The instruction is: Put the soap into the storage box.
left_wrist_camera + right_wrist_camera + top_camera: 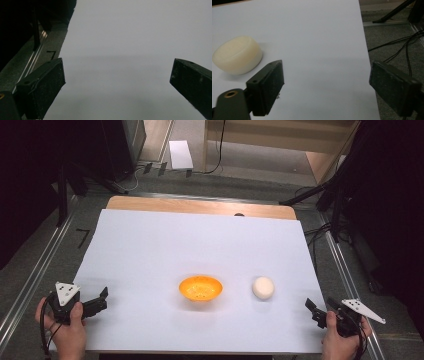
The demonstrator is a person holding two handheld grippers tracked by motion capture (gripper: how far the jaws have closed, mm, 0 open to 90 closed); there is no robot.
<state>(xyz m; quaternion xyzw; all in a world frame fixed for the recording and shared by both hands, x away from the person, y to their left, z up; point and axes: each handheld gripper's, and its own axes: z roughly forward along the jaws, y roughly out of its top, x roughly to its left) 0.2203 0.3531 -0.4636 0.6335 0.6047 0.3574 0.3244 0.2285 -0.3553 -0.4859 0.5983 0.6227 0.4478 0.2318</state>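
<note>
1. We see the right tool (316,310) near the right edge of the table (150,250), with its jaws spread wide and nothing between them.
2. The cream round piece (263,287) lies just ahead and to the left of this tool, apart from it.
3. The orange bowl (200,288) stands further left, between both tools.
4. The left tool (100,301) is also spread and holds nothing.

White-covered table (150,245) with orange bowl (200,287) and cream puck (263,287).
</note>
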